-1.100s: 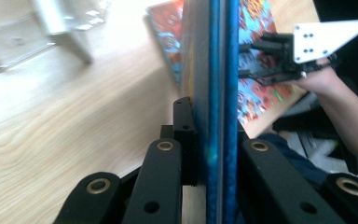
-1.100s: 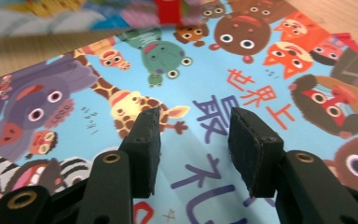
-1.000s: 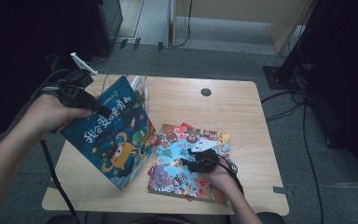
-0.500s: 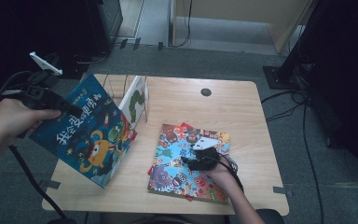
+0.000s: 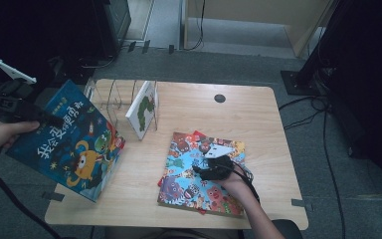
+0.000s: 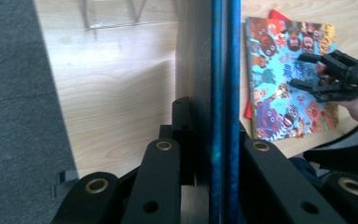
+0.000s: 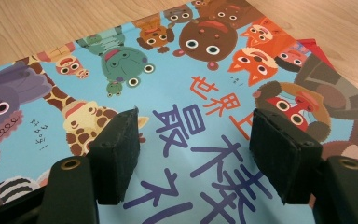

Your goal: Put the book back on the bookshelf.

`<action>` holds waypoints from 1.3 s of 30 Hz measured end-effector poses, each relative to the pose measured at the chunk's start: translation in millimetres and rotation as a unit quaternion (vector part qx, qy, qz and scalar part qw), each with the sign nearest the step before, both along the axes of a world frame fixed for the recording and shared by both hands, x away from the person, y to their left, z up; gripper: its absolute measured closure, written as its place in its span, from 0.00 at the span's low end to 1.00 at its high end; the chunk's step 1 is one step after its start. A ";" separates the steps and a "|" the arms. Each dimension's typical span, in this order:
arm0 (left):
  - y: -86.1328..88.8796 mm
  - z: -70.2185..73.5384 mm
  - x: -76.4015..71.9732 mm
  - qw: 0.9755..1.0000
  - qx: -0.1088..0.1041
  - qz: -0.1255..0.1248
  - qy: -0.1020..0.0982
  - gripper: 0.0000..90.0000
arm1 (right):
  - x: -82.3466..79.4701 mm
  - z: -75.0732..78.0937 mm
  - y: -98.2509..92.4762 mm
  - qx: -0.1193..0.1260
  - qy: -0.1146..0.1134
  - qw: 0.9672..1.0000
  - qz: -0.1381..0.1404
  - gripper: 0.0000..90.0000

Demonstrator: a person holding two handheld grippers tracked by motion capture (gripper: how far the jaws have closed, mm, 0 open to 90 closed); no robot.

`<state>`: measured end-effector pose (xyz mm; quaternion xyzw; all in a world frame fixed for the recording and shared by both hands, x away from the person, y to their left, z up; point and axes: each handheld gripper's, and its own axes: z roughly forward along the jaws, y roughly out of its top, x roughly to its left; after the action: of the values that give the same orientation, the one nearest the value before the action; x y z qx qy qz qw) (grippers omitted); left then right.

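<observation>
My left gripper (image 5: pixel 44 118) is shut on the top edge of a dark blue picture book (image 5: pixel 74 147) with an orange monster, held tilted over the table's left edge. In the left gripper view the book's blue edge (image 6: pixel 221 84) runs between the closed jaws of that gripper (image 6: pixel 214 144). My right gripper (image 5: pixel 199 169) rests over a light-blue animal picture book (image 5: pixel 191 186) lying flat. In the right gripper view that gripper (image 7: pixel 193 140) is open: its jaws have just been opening, with nothing clamped between them and the cover (image 7: pixel 182 70) below.
A wire book rack (image 5: pixel 112 97) stands at the table's back left, with a white book with a green caterpillar (image 5: pixel 143 109) upright in it. A red book (image 5: pixel 195 134) peeks from under the animal book. The wooden table (image 5: pixel 263 124) has a cable hole (image 5: pixel 220 98).
The left hand carried the blue book leftward, away from the rack and partly past the table's left edge. The right hand stayed on the animal book.
</observation>
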<state>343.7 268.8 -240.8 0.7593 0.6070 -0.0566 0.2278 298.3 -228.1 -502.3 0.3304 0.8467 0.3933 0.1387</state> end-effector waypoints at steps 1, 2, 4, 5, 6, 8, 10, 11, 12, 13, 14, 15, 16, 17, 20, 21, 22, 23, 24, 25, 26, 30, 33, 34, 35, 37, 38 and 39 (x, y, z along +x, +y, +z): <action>2.9 -0.7 1.0 1.000 0.001 0.005 0.002 0.92 | 0.1 0.1 0.2 0.000 0.001 1.000 -0.001 0.37; 4.9 -1.2 2.0 1.000 0.000 0.008 0.004 0.92 | 0.2 0.1 0.4 0.000 0.001 1.000 -0.001 0.37; 10.1 -2.8 4.7 1.000 -0.001 0.015 0.005 0.92 | 0.3 0.1 0.4 0.000 0.001 1.000 0.000 0.37; 13.0 -3.7 6.8 1.000 -0.002 0.016 0.007 0.92 | 0.3 0.0 0.4 0.000 -0.001 1.000 0.000 0.37; 14.7 -4.1 7.8 1.000 -0.003 0.021 0.007 0.92 | 0.2 0.0 0.5 0.000 0.000 1.000 -0.001 0.37; 19.3 -4.4 10.9 1.000 -0.005 0.027 0.006 0.92 | 0.2 0.0 0.5 0.000 0.000 1.000 -0.001 0.37; 23.3 -4.5 14.1 0.999 -0.008 0.036 0.006 0.92 | 0.2 0.0 0.5 0.000 0.000 1.000 -0.001 0.37; 25.3 -4.4 15.8 0.999 -0.009 0.040 0.006 0.92 | 0.2 0.0 0.5 0.000 0.000 1.000 -0.001 0.37; 27.4 -4.3 17.6 0.999 -0.010 0.041 0.007 0.92 | 0.2 0.0 0.5 0.000 0.000 1.000 -0.001 0.37; 29.5 -4.0 19.2 0.999 -0.010 0.047 0.006 0.92 | 0.2 0.0 0.5 0.000 0.000 1.000 -0.001 0.37; 31.7 -4.0 21.1 0.999 -0.012 0.051 0.008 0.92 | 0.2 0.0 0.5 0.000 0.000 1.000 0.000 0.37; 32.7 -3.9 22.1 0.998 -0.013 0.054 0.008 0.92 | 0.2 0.0 0.5 0.000 0.000 1.000 -0.001 0.37; 33.8 -4.1 23.9 0.998 -0.014 0.057 0.009 0.92 | 0.2 -0.1 0.5 0.000 0.000 1.000 -0.001 0.37; 34.5 -4.0 25.2 0.998 -0.012 0.056 0.010 0.92 | 0.2 -0.1 0.5 0.000 0.000 1.000 -0.001 0.37; 36.7 -2.5 30.3 0.998 -0.013 0.058 0.003 0.92 | 0.2 -0.1 0.5 0.000 0.000 1.000 -0.001 0.37; 36.9 -1.4 32.8 0.998 -0.011 0.060 0.003 0.92 | 0.2 -0.1 0.5 0.000 0.000 1.000 -0.001 0.37; 37.1 -0.9 34.0 0.998 -0.011 0.062 0.001 0.92 | 0.2 -0.1 0.5 0.000 0.000 1.000 -0.001 0.37; 37.5 -0.2 35.8 0.998 -0.009 0.064 0.003 0.92 | 0.2 -0.1 0.5 0.000 -0.001 1.000 -0.001 0.37; 38.2 0.4 37.2 0.998 -0.009 0.067 0.005 0.92 | 0.2 -0.1 0.5 0.000 0.000 1.000 -0.001 0.37; 39.3 1.4 39.5 0.998 -0.007 0.069 0.004 0.92 | 0.2 -0.1 0.5 0.000 0.000 1.000 -0.001 0.37; 39.4 2.0 40.7 0.997 -0.007 0.073 0.005 0.92 | 0.2 -0.1 0.6 0.000 0.000 1.000 -0.001 0.37; 38.1 4.6 48.5 0.997 -0.001 0.082 0.005 0.92 | 0.2 -0.1 0.5 0.000 0.000 1.000 -0.001 0.37; 35.6 4.2 55.5 0.997 0.000 0.083 0.005 0.92 | 0.4 -0.1 0.6 0.000 -0.001 1.000 0.000 0.37; 34.0 4.2 58.8 0.996 0.004 0.084 0.006 0.92 | 0.3 -0.1 0.5 0.000 0.000 1.000 0.000 0.37; 33.8 4.0 61.8 0.996 0.003 0.087 0.008 0.92 | 0.3 -0.1 0.5 -0.001 -0.001 1.000 0.000 0.37; 33.5 4.3 66.6 0.996 0.006 0.090 0.011 0.93 | 0.2 -0.1 0.6 0.000 0.000 1.000 -0.001 0.37; 33.4 4.5 69.1 0.996 0.008 0.091 0.009 0.93 | 0.3 -0.1 0.6 0.000 -0.001 1.000 0.000 0.37; 33.5 4.9 71.9 0.996 0.010 0.089 0.005 0.92 | 0.2 -0.1 0.6 0.000 -0.001 1.000 -0.001 0.37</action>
<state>415.6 302.4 -235.9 0.7041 0.6739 -0.0340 0.2213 298.5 -227.5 -502.4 0.3308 0.8464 0.3932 0.1396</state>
